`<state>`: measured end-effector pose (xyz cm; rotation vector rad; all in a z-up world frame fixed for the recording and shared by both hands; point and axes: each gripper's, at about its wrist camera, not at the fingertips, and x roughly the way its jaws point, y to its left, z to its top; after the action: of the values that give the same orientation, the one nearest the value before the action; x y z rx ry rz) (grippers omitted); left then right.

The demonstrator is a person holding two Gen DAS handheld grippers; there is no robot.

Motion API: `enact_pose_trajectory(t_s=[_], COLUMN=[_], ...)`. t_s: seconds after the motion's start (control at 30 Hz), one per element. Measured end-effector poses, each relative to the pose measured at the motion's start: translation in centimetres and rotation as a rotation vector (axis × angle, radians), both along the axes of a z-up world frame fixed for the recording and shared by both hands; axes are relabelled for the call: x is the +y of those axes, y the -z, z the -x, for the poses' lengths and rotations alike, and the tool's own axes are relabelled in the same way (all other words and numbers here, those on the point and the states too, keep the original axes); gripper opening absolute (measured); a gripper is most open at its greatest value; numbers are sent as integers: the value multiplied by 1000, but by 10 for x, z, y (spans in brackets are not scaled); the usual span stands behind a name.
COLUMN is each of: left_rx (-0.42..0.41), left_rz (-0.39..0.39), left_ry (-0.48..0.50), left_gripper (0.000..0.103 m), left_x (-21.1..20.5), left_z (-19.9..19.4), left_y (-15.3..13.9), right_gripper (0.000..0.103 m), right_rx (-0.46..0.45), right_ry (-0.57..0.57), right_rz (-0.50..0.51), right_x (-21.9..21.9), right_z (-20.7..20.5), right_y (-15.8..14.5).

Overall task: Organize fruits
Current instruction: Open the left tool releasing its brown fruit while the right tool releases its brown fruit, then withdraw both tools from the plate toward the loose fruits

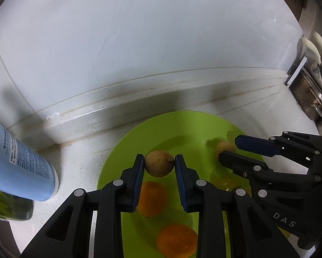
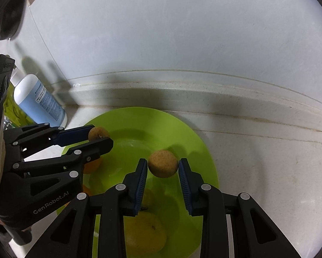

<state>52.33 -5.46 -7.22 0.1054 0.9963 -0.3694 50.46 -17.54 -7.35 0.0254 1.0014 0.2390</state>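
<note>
Currently both tools point steeply down over the green plate [image 1: 118, 150], side by side. Left tool [image 1: 159, 165] is clenched on a small round brown fruit [image 1: 159, 163], gripped at the fingertips and held above the plate's middle; in the right wrist view this tool enters from 9 o'clock with its fruit at the tip. Right tool [image 2: 162, 166] is likewise clenched on a second brown fruit [image 2: 162, 163], pads pressing both sides, over the plate's centre; in the left wrist view it enters from 3 o'clock. Plate contents, left wrist view: two oranges, one orange [image 1: 153, 197] just below the held fruit toward 6 o'clock, the other orange [image 1: 177, 241] nearer the bottom edge. Right wrist view: a yellow fruit [image 2: 144, 234] lies on the plate at 6 o'clock, partly behind the tool's fingers. Plate rests on the white table [image 2: 268, 161] close to the back wall. A blue-labelled bottle [image 1: 21, 165] stands on the table at 9 o'clock of the plate, apart from it.
</note>
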Motion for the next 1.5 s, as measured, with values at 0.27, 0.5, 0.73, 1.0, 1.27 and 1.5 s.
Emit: enact_pose_trajectory(t_s=[0.27,0.5,0.73,1.0,1.27,1.5], left_rx=[-50,-111,-206,-294,-355,-375], left_rz=[0,24,55,84,105,100], left_ry=[5,-2,12,45,45,66], left_gripper=[32,33,35,40,44,46], left_x=[2,8,12,20,32,41], left_z=[12,35,75,116,161,197], left_y=[-16,-43,-85,-119,-139,-140], right_gripper=[37,37,37,37,37,42], right_rx=[-28,-81,-169,-283,-352,-377], right_ry=[10,19,22,37,60,84], right_rz=[0,-1,-3,-29,-39,-28], right_x=[-4,-7,-5,0,3,7], right_z=[7,26,60,108,156,195], right_y=[-8,-30,-64,-102,-126,-129])
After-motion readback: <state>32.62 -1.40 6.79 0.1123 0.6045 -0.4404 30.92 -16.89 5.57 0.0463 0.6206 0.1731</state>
